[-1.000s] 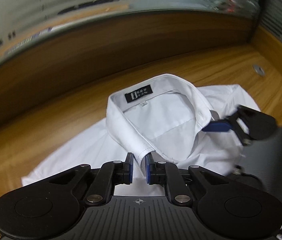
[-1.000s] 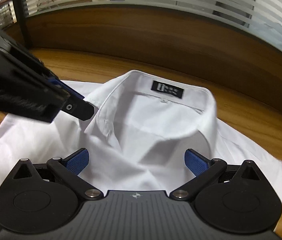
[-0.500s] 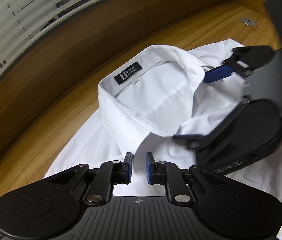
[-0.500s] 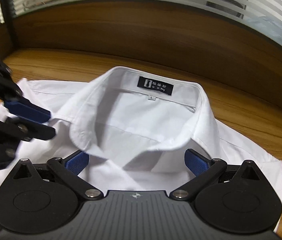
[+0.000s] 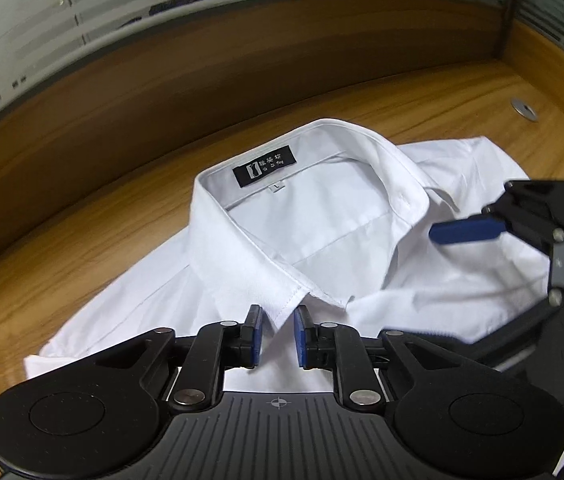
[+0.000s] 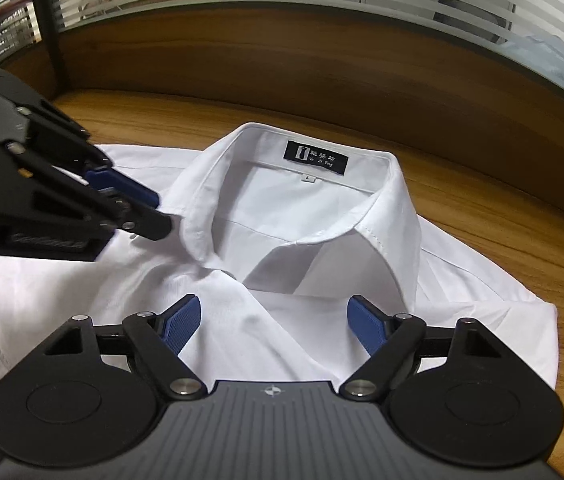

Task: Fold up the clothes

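1. The left gripper (image 5: 275,334) hovers low over the shirt front, its blue pads a narrow gap apart and gripping nothing; the left collar tip (image 5: 282,312) points into that gap.
2. The white shirt (image 6: 282,240) lies folded on the wooden table (image 6: 502,208), collar up, with the black neck label (image 6: 316,152) facing the cameras.
3. The right gripper (image 6: 273,322) hangs above the placket below the collar, jaws spread wide and empty.
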Demonstrator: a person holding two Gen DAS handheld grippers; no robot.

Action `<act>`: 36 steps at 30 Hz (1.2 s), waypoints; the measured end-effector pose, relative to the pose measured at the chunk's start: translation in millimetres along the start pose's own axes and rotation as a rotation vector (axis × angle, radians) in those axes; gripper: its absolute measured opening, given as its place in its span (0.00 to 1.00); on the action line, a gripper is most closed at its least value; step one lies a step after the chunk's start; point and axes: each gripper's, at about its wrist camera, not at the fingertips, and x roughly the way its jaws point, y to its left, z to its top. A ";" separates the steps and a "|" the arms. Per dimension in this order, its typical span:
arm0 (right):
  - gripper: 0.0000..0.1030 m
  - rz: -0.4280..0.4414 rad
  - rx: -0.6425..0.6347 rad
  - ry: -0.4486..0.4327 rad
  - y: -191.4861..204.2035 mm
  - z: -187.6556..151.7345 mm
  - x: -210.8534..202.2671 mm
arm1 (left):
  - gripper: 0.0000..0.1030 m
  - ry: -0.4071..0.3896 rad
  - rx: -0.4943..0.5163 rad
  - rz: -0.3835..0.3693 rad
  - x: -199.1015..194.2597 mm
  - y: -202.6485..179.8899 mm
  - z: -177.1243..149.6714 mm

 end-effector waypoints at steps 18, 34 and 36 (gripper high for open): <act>0.96 -0.056 0.066 -0.055 33.7 -28.2 -90.9 | 0.51 -0.047 -0.095 0.101 -100.0 50.6 -72.1; 0.96 -0.243 0.360 -0.040 111.4 -111.0 -139.2 | 0.61 -0.070 -0.159 0.092 -87.7 157.4 -78.8; 0.96 -0.302 0.435 -0.040 129.9 -128.5 -142.3 | 0.61 -0.066 -0.145 0.073 -76.6 161.2 -76.1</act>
